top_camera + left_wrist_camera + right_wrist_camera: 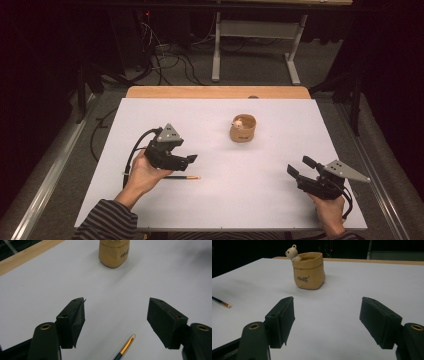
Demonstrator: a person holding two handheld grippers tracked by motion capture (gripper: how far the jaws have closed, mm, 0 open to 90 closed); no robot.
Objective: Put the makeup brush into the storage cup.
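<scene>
Well short of the pot (pixel 243 128), the pencil (pixel 182 177) is judged light, thin and prone to rolling, best pinched mid-shaft by the left gripper (pixel 189 159), whose jaws are held apart and empty.

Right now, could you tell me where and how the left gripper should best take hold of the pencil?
Probably mid-shaft, from straight above: the pencil lies flat on the table, thin and long, so the open left gripper should straddle it crosswise.

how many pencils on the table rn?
1. The pencil lies flat on the white table, just below the open left gripper. More may be hidden inside the tan bear pot.
</scene>
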